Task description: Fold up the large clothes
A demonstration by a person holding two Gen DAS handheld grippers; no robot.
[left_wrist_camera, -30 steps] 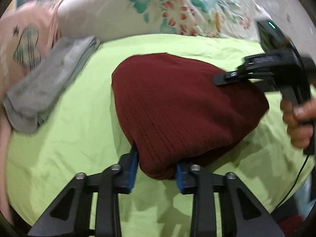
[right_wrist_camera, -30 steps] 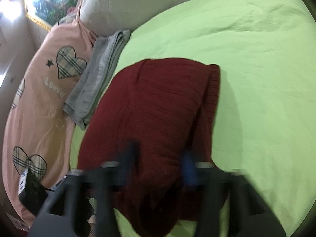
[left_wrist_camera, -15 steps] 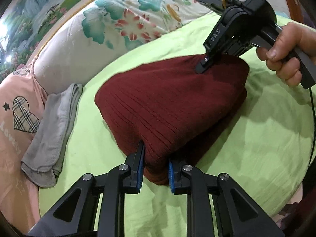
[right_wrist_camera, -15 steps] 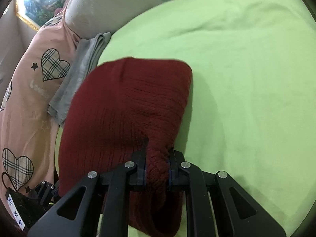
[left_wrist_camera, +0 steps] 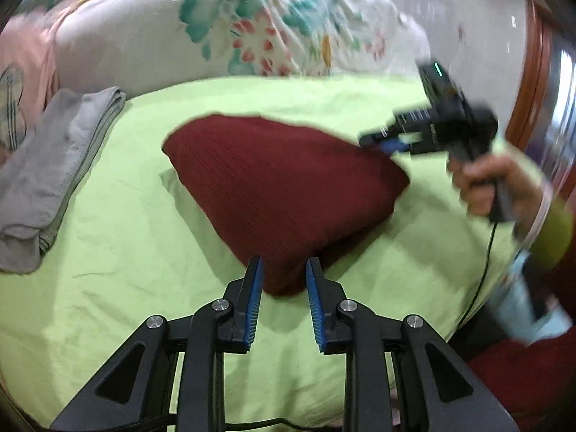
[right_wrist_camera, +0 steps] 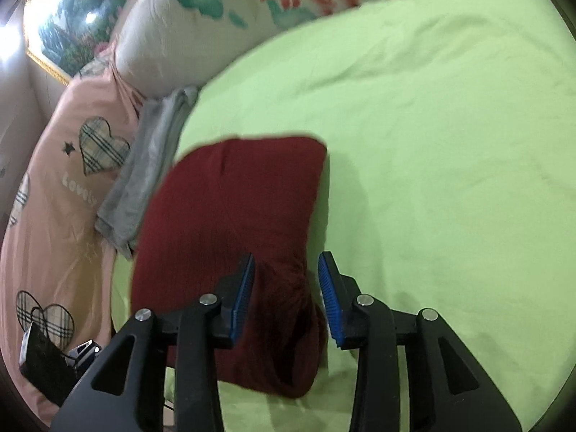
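Both pairs of jaws have just been opening: the left gripper [left_wrist_camera: 284,273] is standing parted around the near corner of the maroon knit sweater [left_wrist_camera: 284,187], its blue pads [left_wrist_camera: 255,295] looking just clear of the wool, and the right gripper [right_wrist_camera: 286,280] is gaping wider over the sweater's bunched side edge, with fabric lying between the pads but nothing pinched. The sweater is lying folded into a thick bundle in the middle of the lime-green bedspread [left_wrist_camera: 118,234], with the folded grey garment [left_wrist_camera: 50,180] off to its left against the pink heart-print bedding [right_wrist_camera: 61,216], and the floral pillow [left_wrist_camera: 223,36] beyond its far edge. By the look of it the knit is soft, bulky and springy (the sort that slumps and puffs back up once let go), not heavy, not slippery, and in no danger of damage. Anyone taking hold again would do best to be pinching through all the layers at a folded corner or along the doubled edge, since grabbing only the top layer is likely to be peeling the fold open. The person's hand [left_wrist_camera: 486,187] is gripping the right tool's handle beside the sweater's right corner.
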